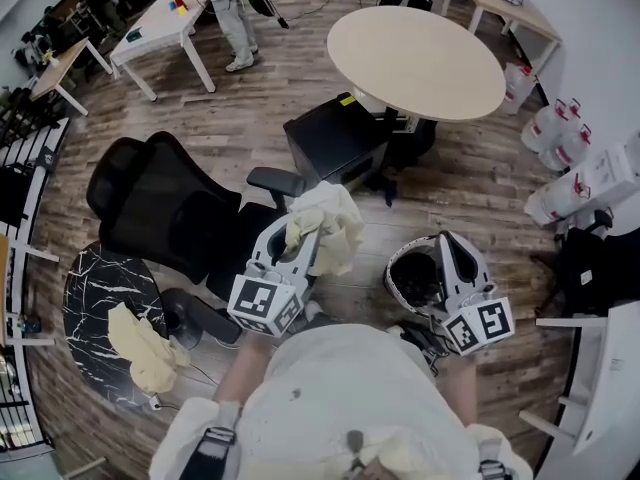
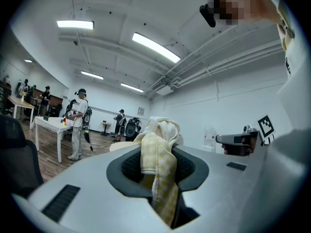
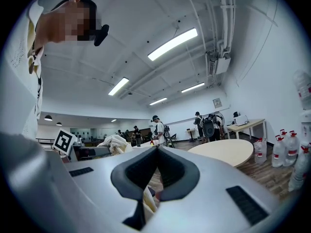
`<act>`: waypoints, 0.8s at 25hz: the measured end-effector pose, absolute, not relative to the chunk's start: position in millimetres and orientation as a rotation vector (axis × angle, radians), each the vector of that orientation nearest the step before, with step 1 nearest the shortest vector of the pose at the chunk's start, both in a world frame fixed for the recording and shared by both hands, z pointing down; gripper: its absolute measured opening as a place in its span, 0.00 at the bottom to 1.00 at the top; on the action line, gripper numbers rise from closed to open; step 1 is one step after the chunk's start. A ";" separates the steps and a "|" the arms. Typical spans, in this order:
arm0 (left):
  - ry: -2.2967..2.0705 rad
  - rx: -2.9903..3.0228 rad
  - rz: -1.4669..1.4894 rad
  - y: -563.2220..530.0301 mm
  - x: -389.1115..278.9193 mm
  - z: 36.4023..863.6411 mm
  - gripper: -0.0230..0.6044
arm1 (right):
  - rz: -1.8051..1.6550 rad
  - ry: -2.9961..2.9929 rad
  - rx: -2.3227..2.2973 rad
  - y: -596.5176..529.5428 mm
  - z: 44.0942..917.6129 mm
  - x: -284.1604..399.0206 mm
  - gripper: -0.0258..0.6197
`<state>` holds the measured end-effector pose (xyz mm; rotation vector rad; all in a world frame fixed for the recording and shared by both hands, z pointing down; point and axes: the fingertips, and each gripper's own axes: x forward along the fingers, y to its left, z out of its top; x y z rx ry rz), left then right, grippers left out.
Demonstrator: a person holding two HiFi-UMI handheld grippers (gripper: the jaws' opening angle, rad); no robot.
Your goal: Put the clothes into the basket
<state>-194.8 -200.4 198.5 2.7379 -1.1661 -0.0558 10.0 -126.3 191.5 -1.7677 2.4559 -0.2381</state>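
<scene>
Over a wood-plank floor (image 1: 260, 138) near a black office chair (image 1: 160, 208), clamping the left tool (image 1: 303, 236) on a pale yellow cloth (image 1: 335, 230), bunched above the pads and lifted clear of the chair. Pinching the right tool (image 1: 448, 250) shut on what looks like the pale rim of the dark basket (image 1: 412, 280), likely holding it near the cloth for a short drop. Leaving a second yellow cloth (image 1: 145, 353) lying on the round marble desk (image 1: 85, 298), apparently for later.

Your left gripper (image 1: 300, 230) carries the pale yellow checked cloth (image 1: 325, 223) just right of the black mesh office chair (image 1: 160, 203); the round beige table (image 1: 415, 58) stands ahead; a second yellow cloth (image 1: 145, 346) lies on the black marble side table (image 1: 90, 298) at lower left; the white-rimmed dark basket (image 1: 412, 273) hangs at your right gripper (image 1: 452, 253).
</scene>
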 end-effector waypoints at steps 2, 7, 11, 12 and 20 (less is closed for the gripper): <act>-1.165 2.740 -0.054 -191.7 -179.9 197.1 0.22 | -0.238 2.455 -1.768 -117.0 191.0 23.5 0.05; -1.150 2.751 -0.052 -169.4 -137.3 195.3 0.22 | -0.239 2.450 -1.786 -91.7 193.7 63.0 0.05; -1.130 2.761 -0.043 -147.6 -103.0 194.3 0.22 | -0.245 2.425 -1.811 -67.6 194.4 99.3 0.05; -1.126 2.764 -0.042 -141.9 -95.1 194.0 0.22 | -0.245 2.419 -1.816 -61.2 194.3 107.8 0.05; -1.072 2.777 -0.044 -107.0 -26.3 204.6 0.22 | -0.243 2.396 -1.864 -16.3 203.8 169.3 0.05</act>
